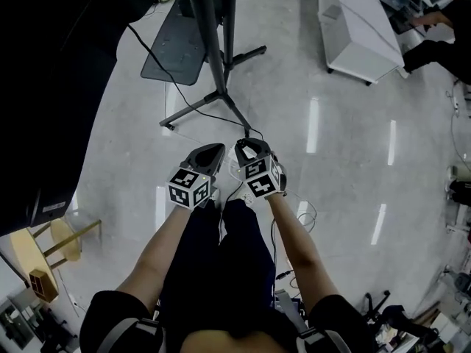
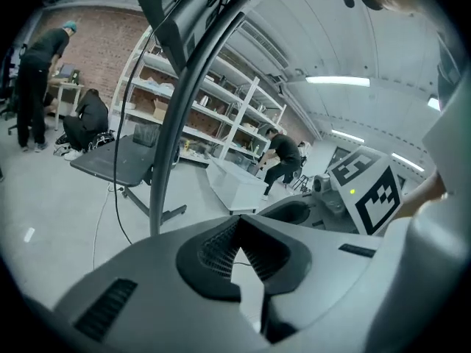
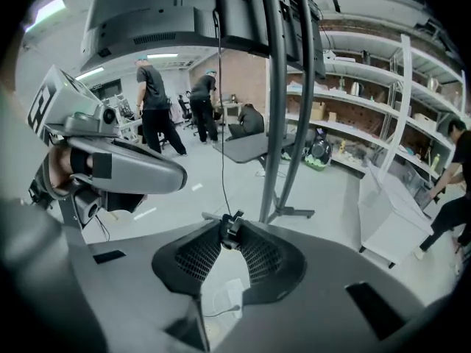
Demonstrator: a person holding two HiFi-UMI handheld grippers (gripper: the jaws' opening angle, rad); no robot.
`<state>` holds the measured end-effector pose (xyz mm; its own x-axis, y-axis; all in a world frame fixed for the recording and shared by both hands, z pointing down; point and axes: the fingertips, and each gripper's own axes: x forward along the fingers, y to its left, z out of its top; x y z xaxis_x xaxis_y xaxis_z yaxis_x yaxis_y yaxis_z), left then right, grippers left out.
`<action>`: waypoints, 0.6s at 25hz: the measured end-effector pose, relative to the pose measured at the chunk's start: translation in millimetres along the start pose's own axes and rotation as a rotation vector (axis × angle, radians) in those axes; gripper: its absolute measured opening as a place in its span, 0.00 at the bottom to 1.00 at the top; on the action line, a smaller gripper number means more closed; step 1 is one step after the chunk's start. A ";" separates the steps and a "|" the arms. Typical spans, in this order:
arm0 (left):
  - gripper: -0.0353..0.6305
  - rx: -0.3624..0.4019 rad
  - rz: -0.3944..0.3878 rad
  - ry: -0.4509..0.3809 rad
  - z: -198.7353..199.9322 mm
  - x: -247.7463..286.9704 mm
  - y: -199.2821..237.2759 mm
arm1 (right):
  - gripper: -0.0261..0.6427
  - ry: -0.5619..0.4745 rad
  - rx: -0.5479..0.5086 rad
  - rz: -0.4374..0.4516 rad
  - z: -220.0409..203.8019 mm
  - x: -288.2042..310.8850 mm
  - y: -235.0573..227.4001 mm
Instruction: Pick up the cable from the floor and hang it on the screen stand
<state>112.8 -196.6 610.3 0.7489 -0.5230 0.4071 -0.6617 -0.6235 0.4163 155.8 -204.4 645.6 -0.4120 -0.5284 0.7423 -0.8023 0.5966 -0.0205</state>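
A thin black cable (image 1: 193, 107) runs down from the screen stand (image 1: 215, 46) to my right gripper (image 1: 249, 143). In the right gripper view the right gripper (image 3: 229, 230) is shut on the cable's black end piece (image 3: 229, 225), and the cable (image 3: 221, 131) rises straight up toward the dark screen (image 3: 169, 13) on the stand's poles (image 3: 276, 109). My left gripper (image 1: 215, 151) is held close beside it on the left, with its tips together and nothing between them. In its own view the left gripper (image 2: 237, 225) faces the stand pole (image 2: 175, 123).
A grey tilted panel (image 1: 173, 46) stands by the stand's base legs (image 1: 243, 52). A white cabinet (image 1: 357, 24) is at the back right, a wooden stool (image 1: 44, 252) at the left. Several people (image 3: 154, 98) and shelving (image 3: 368, 116) are in the background. A white cord (image 1: 305, 215) lies on the floor.
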 end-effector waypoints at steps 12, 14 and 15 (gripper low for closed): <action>0.06 -0.015 0.029 -0.096 65.1 -51.5 -21.0 | 0.19 -0.069 -0.085 0.092 88.5 -62.7 22.9; 0.06 -0.018 0.032 -0.109 71.1 -57.0 -26.2 | 0.19 -0.086 -0.088 0.100 101.4 -72.6 25.9; 0.06 -0.022 0.030 -0.115 73.9 -59.2 -29.0 | 0.19 -0.095 -0.087 0.104 107.5 -76.8 26.8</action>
<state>90.3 -190.5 514.0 0.7270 -0.6055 0.3238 -0.6837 -0.5943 0.4236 119.5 -212.8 516.1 -0.5334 -0.5131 0.6725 -0.7142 0.6991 -0.0331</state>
